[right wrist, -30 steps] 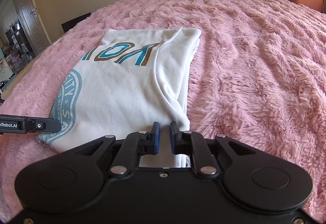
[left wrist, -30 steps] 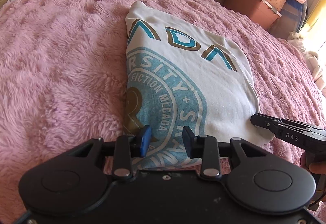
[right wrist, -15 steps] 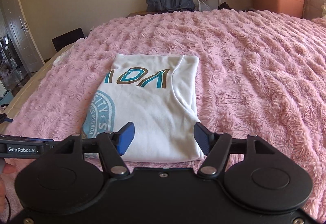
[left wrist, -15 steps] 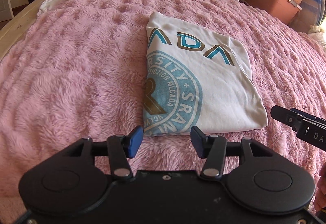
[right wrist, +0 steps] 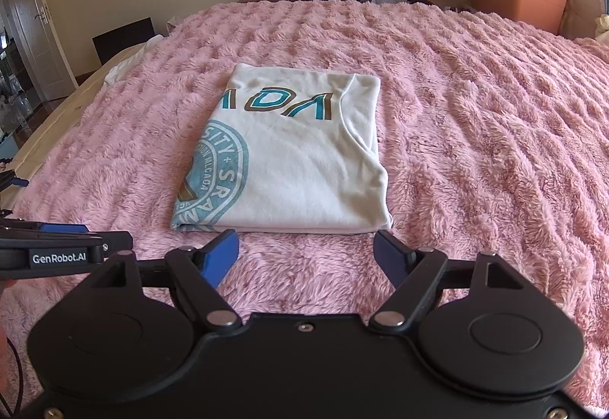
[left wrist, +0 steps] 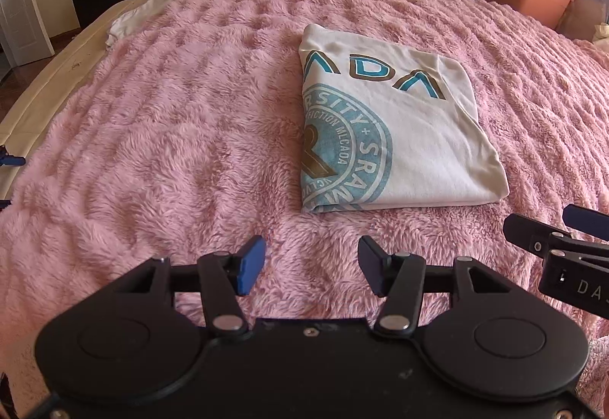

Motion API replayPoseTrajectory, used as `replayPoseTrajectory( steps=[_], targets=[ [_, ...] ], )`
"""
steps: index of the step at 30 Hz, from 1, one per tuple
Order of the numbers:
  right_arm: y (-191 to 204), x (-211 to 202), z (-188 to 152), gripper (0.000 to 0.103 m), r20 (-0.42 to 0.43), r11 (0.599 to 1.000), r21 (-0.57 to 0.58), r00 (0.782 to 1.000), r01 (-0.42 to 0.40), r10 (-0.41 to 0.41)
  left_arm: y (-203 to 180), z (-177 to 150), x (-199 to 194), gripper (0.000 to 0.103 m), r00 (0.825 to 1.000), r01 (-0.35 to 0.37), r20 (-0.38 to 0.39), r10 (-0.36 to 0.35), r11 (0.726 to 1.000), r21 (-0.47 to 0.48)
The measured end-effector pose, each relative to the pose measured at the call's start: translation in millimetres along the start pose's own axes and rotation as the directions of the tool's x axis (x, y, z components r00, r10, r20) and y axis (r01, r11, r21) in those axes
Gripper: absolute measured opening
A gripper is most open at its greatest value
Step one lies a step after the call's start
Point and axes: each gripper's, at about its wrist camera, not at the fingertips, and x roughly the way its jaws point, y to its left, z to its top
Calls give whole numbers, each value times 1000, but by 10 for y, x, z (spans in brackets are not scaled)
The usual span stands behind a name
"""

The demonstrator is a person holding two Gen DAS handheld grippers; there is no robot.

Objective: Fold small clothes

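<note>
Folded white T-shirt w/ teal round print (left wrist: 396,137) lies flat mid-bed on the fluffy pink blanket (left wrist: 171,122), nearer its foot edge. Left gripper (left wrist: 310,265) has just been opening, nothing between the jaws. Right gripper (right wrist: 306,257) likewise just spread apart, empty, just short of the shirt's near edge.

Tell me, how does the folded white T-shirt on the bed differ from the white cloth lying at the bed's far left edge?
The T-shirt is folded into a neat flat rectangle; the white cloth lies crumpled and loose. The T-shirt carries teal and brown lettering and a round teal emblem; the cloth looks plain, as far as shows. The T-shirt sits mid-bed on the pink fluffy blanket; the cloth lies at the blanket's edge. Both are white fabric, and no gripper touches either.
</note>
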Motion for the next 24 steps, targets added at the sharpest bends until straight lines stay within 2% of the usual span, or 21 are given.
replayPoseTrajectory(
  steps=[8,24],
  targets=[
    [120,-68,18,79,0,1000,-19,1000,-3,3,-20,-26,-143,58,1000,-1,22,1,1000,-1],
    [160,-36,-14,81,-20,1000,-28,1000,3,-4,-52,-41,-47,58,1000,7,-6,-7,1000,0]
  ],
)
